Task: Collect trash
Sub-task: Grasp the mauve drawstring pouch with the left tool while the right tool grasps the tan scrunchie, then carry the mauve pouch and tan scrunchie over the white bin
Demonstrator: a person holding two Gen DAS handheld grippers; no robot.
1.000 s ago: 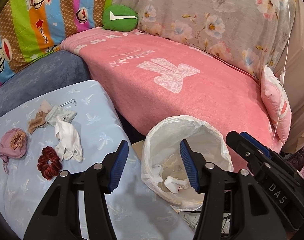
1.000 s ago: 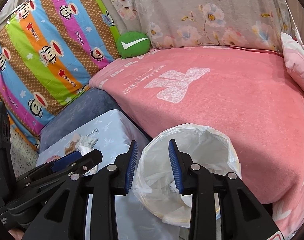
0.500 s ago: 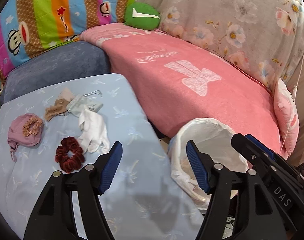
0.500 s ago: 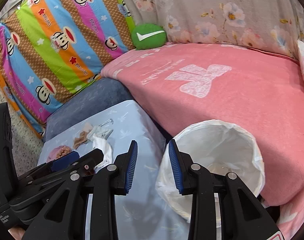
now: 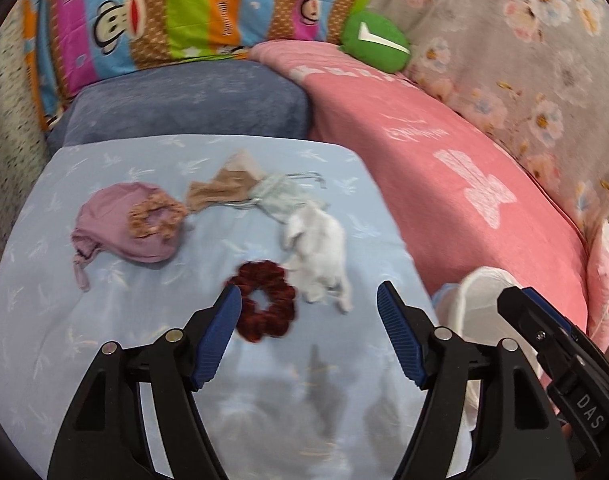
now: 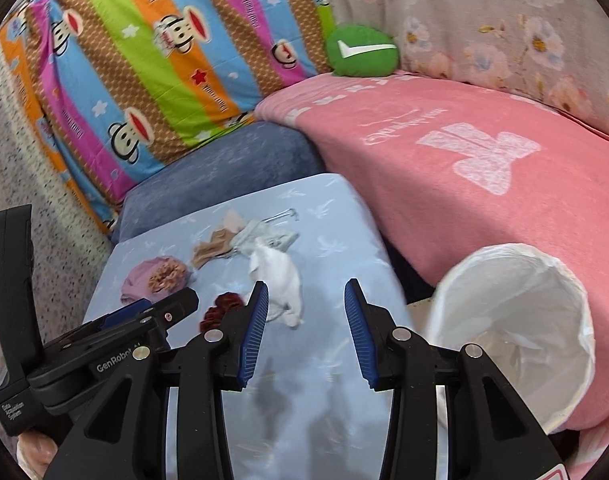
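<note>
On the light blue table (image 5: 104,320) lie a crumpled white tissue (image 5: 318,252), a dark red scrunchie (image 5: 264,300), a pink cap (image 5: 128,228) with a tan scrunchie on it, a beige rag (image 5: 220,192) and a pale grey cloth (image 5: 280,198). My left gripper (image 5: 308,300) is open and empty, just short of the red scrunchie and the white tissue. My right gripper (image 6: 306,292) is open and empty, with the white tissue (image 6: 278,272) between its tips in view. The white-lined trash bin (image 6: 512,332) stands to the right of the table.
A pink blanket (image 6: 484,168) covers the sofa behind the bin. A blue-grey cushion (image 5: 184,100) lies behind the table. A green pillow (image 6: 362,56) and a striped monkey-print cover (image 6: 144,60) are at the back. The left gripper body (image 6: 104,352) shows at lower left.
Both grippers have swung left from over the trash bin to over the table. The bin now sits at the right edge of each view. Both jaws stay open.
</note>
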